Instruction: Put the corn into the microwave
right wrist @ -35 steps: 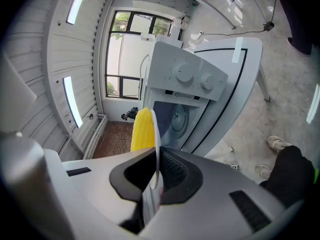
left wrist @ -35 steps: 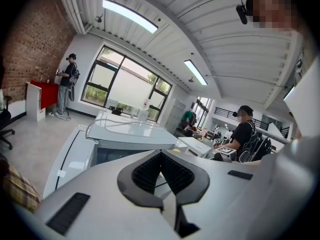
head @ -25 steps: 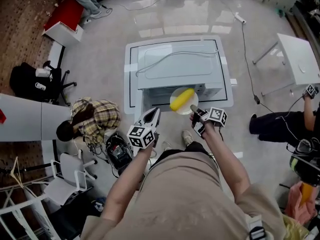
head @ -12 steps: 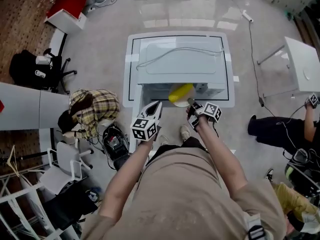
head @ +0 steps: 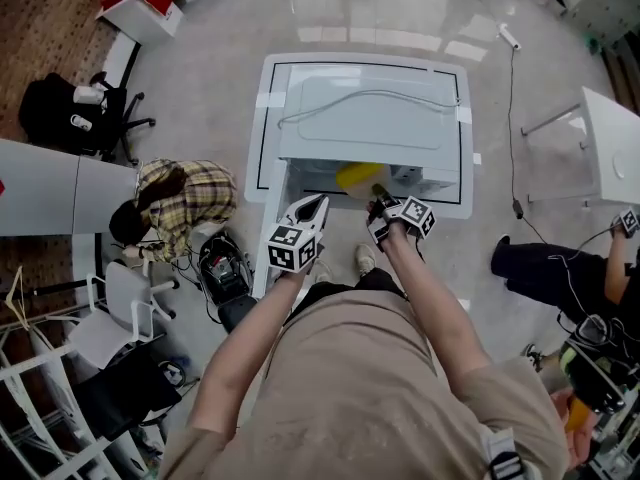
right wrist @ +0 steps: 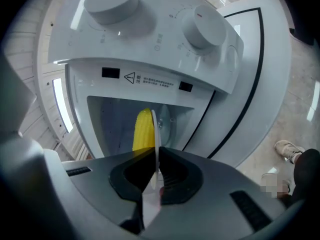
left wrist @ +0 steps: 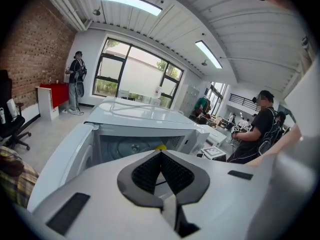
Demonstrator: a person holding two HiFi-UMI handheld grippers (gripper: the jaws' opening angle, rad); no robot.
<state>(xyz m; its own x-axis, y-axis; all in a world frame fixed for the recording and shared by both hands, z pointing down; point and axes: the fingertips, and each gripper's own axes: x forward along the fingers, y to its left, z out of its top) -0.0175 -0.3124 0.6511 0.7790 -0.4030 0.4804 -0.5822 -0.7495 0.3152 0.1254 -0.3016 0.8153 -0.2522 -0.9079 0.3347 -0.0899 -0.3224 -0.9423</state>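
A white microwave (head: 370, 118) stands on a white table (head: 262, 118), its door (head: 268, 253) swung open to the left. My right gripper (head: 378, 200) is shut on the rim of a white plate (right wrist: 155, 129) that carries the yellow corn (head: 358, 176). Plate and corn sit at the mouth of the oven cavity (right wrist: 112, 119), half under the microwave's top. In the right gripper view (right wrist: 156, 151) the plate shows edge-on, with the corn (right wrist: 144, 129) on its left. My left gripper (head: 318, 206) is shut and empty by the open door; its view (left wrist: 161, 153) looks into the cavity, where a bit of corn (left wrist: 160, 147) shows.
Two control knobs (right wrist: 209, 29) are on the microwave's front panel. A cable (head: 360, 103) lies on its top. A person in a plaid shirt (head: 180, 203) crouches left of the table, and another person (head: 555, 268) sits at the right. Chairs and bags stand at the left.
Both grippers have come down and toward the microwave. The plate with the corn has gone from in front of the oven into its opening, and the top now hides part of it.
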